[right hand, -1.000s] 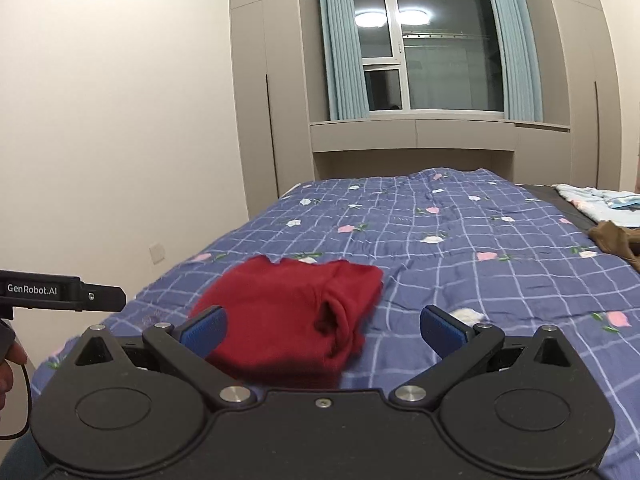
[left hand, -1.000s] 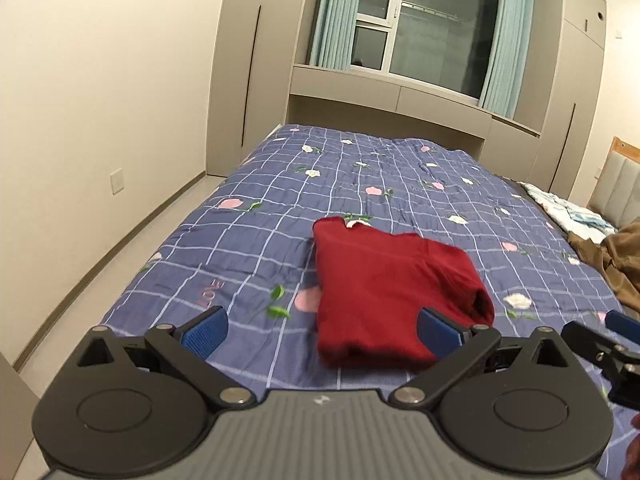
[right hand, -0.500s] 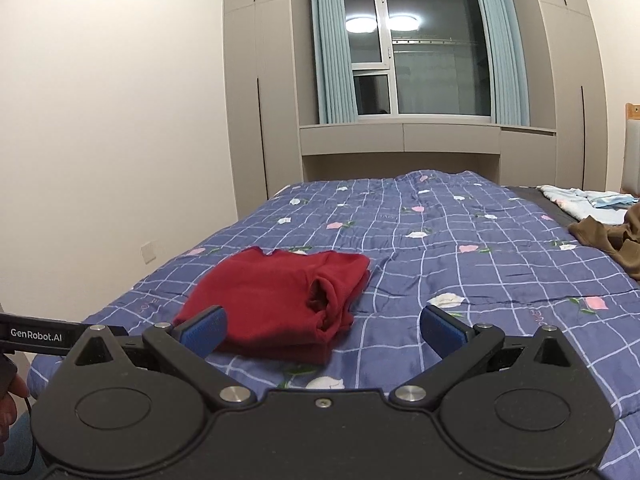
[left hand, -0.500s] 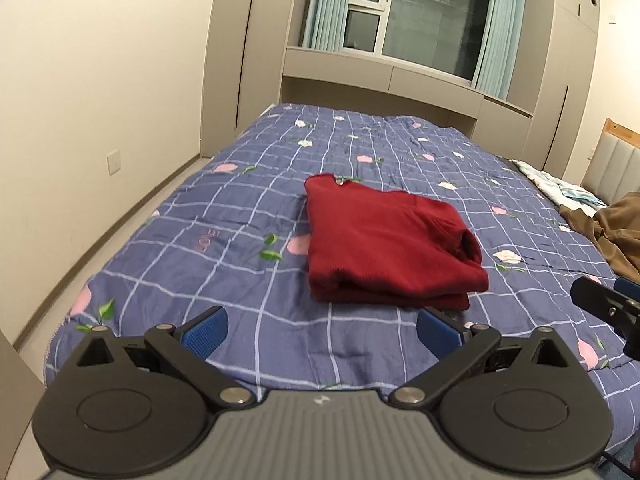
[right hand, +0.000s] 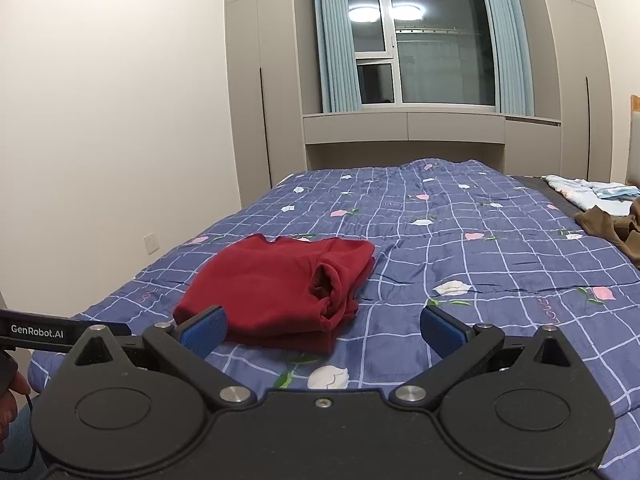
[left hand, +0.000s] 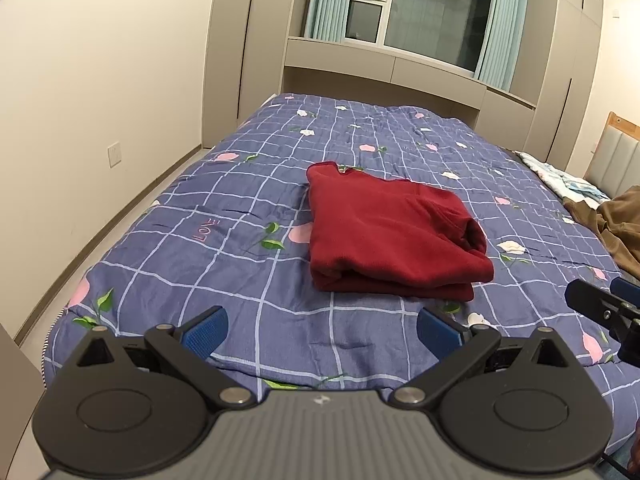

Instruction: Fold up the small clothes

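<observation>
Sweater (left hand: 394, 236) lies folded on bed (left hand: 224, 248); fold looks done. Left claw (left hand: 320, 330) and right claw (right hand: 322, 332) wide open, empty. Next: fetch brown garment (right hand: 608, 226).

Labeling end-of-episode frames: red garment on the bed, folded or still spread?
Folded. The red garment lies on the quilt as a compact rectangle, with stacked layers showing at its near edge. Neither gripper touches it.

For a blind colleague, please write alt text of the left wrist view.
A folded dark red sweater lies on a blue checked floral quilt. The open left gripper hovers empty before it, and the right gripper shows at the right edge.
</observation>
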Demonstrator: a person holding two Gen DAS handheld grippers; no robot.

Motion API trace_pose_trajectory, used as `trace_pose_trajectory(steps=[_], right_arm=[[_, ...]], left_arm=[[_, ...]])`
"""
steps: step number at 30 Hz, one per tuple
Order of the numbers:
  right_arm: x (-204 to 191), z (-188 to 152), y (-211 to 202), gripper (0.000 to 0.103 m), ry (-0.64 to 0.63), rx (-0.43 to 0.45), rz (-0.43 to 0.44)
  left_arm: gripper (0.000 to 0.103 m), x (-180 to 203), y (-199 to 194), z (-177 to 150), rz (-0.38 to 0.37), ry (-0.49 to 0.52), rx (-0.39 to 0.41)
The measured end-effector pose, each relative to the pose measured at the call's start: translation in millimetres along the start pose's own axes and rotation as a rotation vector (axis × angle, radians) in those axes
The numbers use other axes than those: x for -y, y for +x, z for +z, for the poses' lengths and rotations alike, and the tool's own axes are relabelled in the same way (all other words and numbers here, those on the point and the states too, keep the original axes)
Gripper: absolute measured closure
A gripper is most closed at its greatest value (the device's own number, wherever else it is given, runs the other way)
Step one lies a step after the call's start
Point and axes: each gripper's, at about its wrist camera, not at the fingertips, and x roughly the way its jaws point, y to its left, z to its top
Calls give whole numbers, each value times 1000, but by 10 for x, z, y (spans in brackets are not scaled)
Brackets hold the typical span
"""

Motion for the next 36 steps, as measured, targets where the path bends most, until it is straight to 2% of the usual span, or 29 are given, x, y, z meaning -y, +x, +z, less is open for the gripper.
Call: trace_pose_trajectory(steps=[36], right_arm=[[58,-78,162,1,16,-56,3]], left_arm=[[1,-27,153,-16,8,-7,-48]])
